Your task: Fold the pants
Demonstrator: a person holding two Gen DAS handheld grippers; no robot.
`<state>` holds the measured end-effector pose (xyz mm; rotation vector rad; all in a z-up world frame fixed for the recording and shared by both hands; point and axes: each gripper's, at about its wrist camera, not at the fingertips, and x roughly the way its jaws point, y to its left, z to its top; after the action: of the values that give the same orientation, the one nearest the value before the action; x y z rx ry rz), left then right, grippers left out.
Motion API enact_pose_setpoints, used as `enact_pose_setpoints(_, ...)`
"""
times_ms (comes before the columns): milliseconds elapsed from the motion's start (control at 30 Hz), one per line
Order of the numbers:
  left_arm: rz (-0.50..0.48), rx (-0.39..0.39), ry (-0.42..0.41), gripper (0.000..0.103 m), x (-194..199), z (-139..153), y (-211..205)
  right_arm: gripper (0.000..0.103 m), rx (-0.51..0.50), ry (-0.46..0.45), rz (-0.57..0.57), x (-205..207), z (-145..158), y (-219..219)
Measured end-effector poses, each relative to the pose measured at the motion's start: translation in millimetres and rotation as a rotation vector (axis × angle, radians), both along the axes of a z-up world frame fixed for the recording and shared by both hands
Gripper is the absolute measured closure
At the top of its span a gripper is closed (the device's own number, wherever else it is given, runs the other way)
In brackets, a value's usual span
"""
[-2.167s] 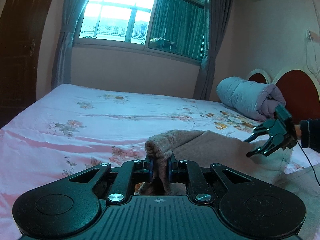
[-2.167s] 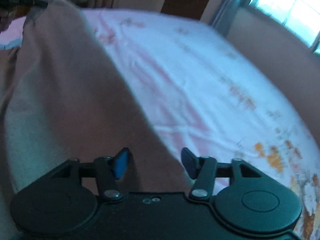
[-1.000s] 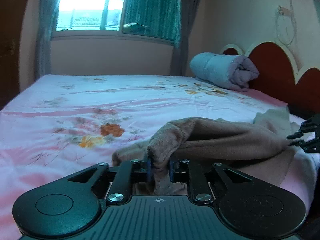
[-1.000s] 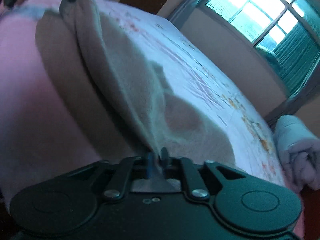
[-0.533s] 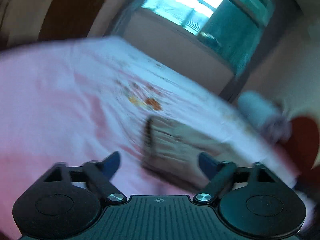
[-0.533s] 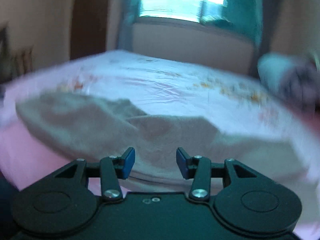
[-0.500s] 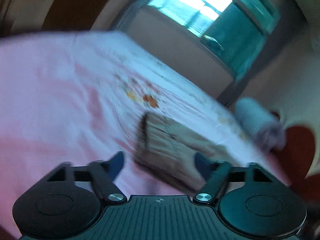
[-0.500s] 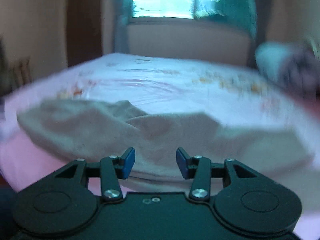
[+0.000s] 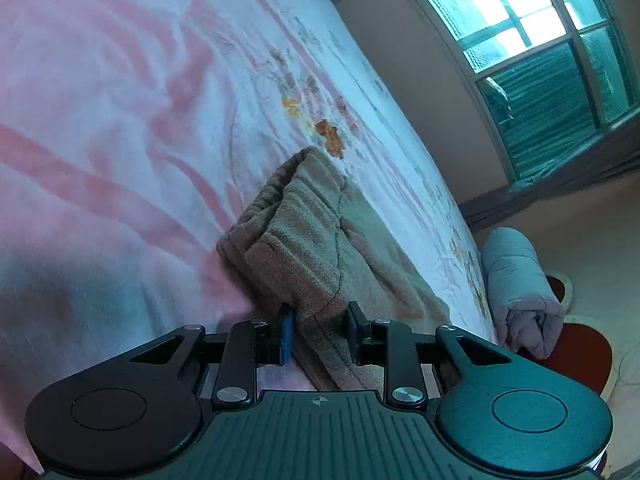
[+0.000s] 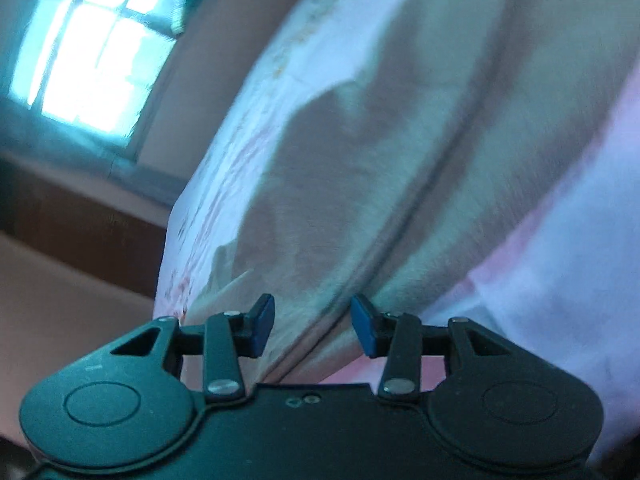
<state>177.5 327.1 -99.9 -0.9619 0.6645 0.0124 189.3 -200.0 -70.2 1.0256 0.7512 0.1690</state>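
While the left gripper [image 9: 319, 334] closes, a thick fold of the brown pants [image 9: 316, 236] sits between its jaws; the right-hand pad looks to be against the cloth and the blue left pad [image 9: 287, 334] just beside it, so a firm clamp cannot be confirmed. Right gripper [image 10: 312, 330]: jaws partly apart, blue pads [image 10: 262, 326] clear of the fabric, with a seam or folded edge of the pants [image 10: 400, 184] running up from the gap between them; nothing pinched there. Right wrist view is blurred and strongly tilted. Pants lie flat on the pink floral bedsheet [image 9: 120, 120], near its front edge. In the left wrist view the ribbed, gathered waistband end [image 9: 280, 196] is stacked in layers, just short of an orange flower print [image 9: 330, 138]. Beyond the pants, sheet continues to the far side of the bed. A rolled pale-blue quilt [image 9: 516, 288] rests by the red headboard [image 9: 576, 364]. Farthest back, a bright window [image 9: 532, 28] with grey curtains.
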Motion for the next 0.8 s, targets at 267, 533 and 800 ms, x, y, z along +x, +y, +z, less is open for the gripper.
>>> enact_pose_setpoints(267, -0.025, 0.008, -0.060, 0.088, 11, 24, 4, 0.103, 0.090, 0.039, -0.027, 25, -16, -3)
enact_pose_setpoints(533, -0.124, 0.010, -0.327, 0.088, 64, 108, 12, 0.103, 0.055, -0.274, -0.024, 6, 60, -10)
enact_pose_setpoints(800, -0.120, -0.087, -0.022, 0.088, 36, -5, 39, 0.103, -0.022, -0.031, 0.078, -16, -15, -8)
